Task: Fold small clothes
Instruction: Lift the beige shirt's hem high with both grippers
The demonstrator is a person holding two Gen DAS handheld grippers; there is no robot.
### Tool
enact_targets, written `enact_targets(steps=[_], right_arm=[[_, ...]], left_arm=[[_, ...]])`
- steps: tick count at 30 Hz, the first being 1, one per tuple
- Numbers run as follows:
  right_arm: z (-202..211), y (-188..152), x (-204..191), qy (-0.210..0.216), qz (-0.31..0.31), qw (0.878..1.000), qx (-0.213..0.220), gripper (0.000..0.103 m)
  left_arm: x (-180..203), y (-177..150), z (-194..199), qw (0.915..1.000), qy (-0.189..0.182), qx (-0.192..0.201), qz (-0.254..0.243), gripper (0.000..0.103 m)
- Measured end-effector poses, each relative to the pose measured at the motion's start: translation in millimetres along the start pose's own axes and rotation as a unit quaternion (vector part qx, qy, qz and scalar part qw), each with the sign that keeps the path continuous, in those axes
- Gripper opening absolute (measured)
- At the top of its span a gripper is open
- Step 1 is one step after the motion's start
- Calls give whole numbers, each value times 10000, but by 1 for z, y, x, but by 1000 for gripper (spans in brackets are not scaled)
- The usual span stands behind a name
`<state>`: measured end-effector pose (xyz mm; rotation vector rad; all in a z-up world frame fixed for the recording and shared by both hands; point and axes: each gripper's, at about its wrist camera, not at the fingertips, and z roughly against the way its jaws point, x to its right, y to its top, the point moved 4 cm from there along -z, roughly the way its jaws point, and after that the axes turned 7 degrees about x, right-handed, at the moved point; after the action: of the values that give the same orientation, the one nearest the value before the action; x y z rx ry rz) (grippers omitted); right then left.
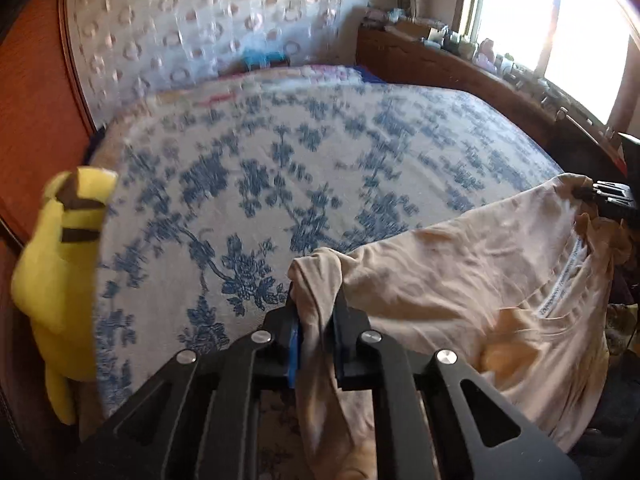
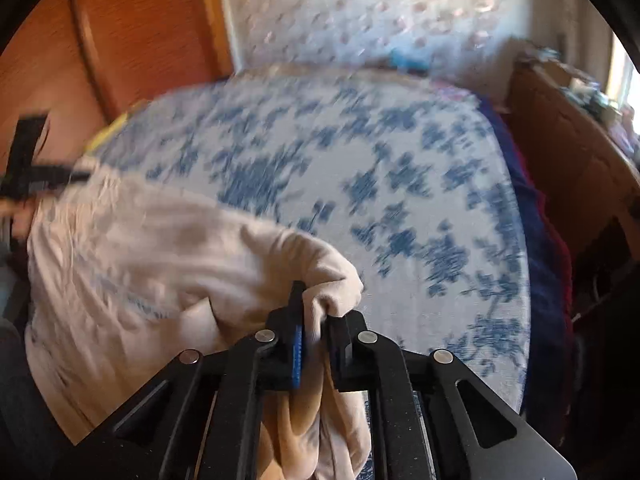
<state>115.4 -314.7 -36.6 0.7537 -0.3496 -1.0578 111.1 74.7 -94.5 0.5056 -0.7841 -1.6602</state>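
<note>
A beige T-shirt (image 1: pixel 460 272) hangs stretched between my two grippers above the near edge of the bed. My left gripper (image 1: pixel 318 300) is shut on one bunched edge of the shirt. My right gripper (image 2: pixel 320 308) is shut on the other edge of the shirt (image 2: pixel 160 248). The right gripper shows at the far right of the left wrist view (image 1: pixel 588 194), and the left gripper at the far left of the right wrist view (image 2: pixel 60 176). The shirt's neck label (image 1: pixel 568 276) faces up. The lower part of the shirt hangs down out of sight.
The bed (image 1: pixel 320 152) has a white cover with blue flowers. A yellow plush toy (image 1: pixel 64 272) hangs at its left edge. A wooden wardrobe (image 2: pixel 132 32) stands on the left, a cluttered wooden shelf (image 1: pixel 460 60) under the window on the right.
</note>
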Motion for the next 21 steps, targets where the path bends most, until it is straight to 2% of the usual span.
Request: enact_targets(steps=[2, 4, 7, 10, 16, 21], right_arm=[[19, 7, 2, -4, -228, 9992, 328, 6], [37, 15, -3, 21, -199, 9982, 573, 6], [69, 30, -11, 48, -91, 9963, 854, 6], [99, 48, -15, 93, -139, 9944, 1041, 5], [166, 98, -25, 47, 106, 9843, 1761, 5], [216, 123, -46, 48, 424, 9733, 2254, 5]], left_arm=[[4, 8, 22, 9994, -59, 317, 85, 8], [5, 18, 48, 9976, -116, 652, 185, 8], [10, 37, 94, 9925, -149, 1192, 225, 8], [17, 57, 141, 9840, -83, 1773, 163, 8], [12, 93, 201, 9694, 48, 2452, 131, 8], [18, 103, 239, 9562, 80, 2925, 43, 8]])
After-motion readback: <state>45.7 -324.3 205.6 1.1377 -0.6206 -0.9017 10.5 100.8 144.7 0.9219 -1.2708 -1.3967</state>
